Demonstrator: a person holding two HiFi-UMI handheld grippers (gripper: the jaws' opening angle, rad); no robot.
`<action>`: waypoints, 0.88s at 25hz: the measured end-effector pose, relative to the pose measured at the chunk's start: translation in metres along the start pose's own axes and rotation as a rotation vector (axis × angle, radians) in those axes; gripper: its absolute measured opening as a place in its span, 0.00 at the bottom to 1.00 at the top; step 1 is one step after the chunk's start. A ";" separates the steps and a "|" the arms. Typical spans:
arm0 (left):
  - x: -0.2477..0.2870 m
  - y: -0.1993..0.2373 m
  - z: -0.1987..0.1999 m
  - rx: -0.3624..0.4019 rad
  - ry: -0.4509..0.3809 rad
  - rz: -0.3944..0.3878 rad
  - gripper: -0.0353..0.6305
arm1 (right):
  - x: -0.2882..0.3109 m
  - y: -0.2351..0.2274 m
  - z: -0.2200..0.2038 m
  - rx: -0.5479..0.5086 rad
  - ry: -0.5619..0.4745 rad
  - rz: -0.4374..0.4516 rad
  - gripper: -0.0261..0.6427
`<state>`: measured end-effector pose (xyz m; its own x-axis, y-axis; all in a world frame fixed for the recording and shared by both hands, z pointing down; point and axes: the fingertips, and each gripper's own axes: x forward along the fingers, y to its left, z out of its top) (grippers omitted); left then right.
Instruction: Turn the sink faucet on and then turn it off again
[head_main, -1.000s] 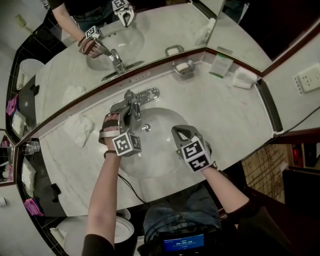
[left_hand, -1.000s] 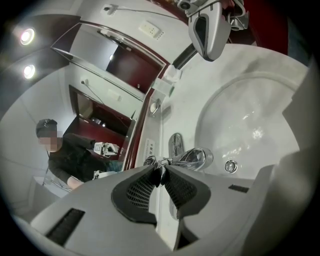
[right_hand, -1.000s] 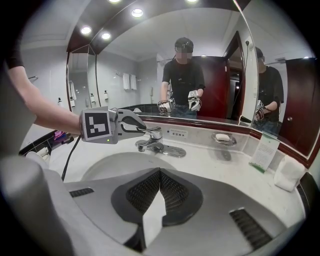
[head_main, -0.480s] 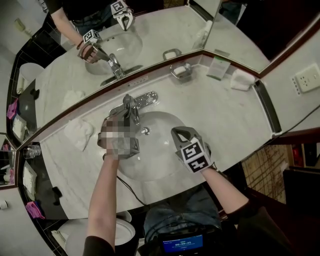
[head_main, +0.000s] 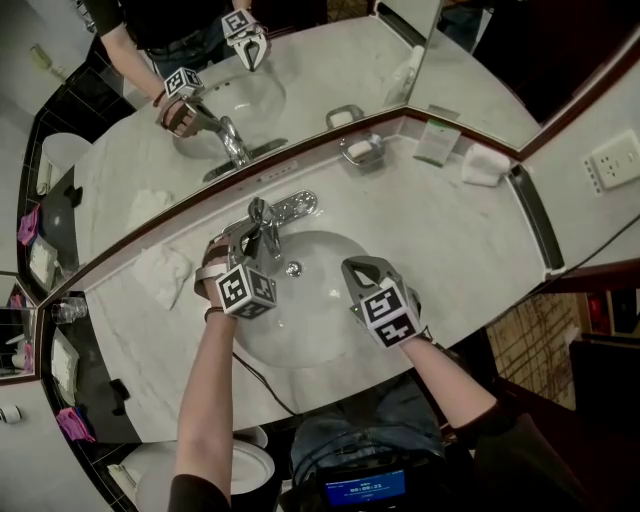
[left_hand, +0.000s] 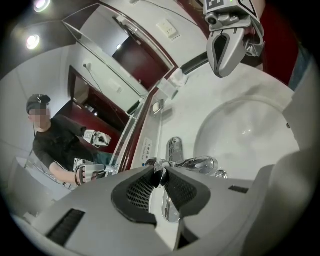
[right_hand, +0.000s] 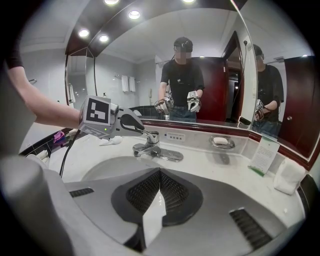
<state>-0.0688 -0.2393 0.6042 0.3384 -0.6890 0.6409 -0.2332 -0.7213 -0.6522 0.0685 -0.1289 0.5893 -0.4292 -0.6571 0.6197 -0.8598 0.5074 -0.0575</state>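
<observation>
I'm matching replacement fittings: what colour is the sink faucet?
Shiny silver chrome; the faucet shows best in the right gripper view.

No legible print — backsplash label (right_hand: 175, 136), green-edged card (right_hand: 263, 154) and blue screen (head_main: 366, 487) all too small

Left tool (left_hand: 160, 170) hides the end of the faucet handle (left_hand: 150, 161).
</observation>
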 end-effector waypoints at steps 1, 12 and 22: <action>0.000 0.001 0.001 -0.005 0.000 -0.006 0.15 | 0.000 -0.001 0.001 0.000 -0.001 0.001 0.07; 0.010 0.010 0.000 -0.039 -0.003 -0.129 0.15 | 0.003 -0.001 0.009 0.000 -0.007 0.008 0.07; 0.013 0.013 0.001 -0.044 0.009 -0.179 0.15 | 0.001 -0.004 0.010 0.004 -0.010 0.004 0.07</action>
<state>-0.0663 -0.2578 0.6036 0.3696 -0.5497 0.7491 -0.2095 -0.8348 -0.5092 0.0685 -0.1370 0.5820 -0.4354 -0.6605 0.6117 -0.8590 0.5081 -0.0628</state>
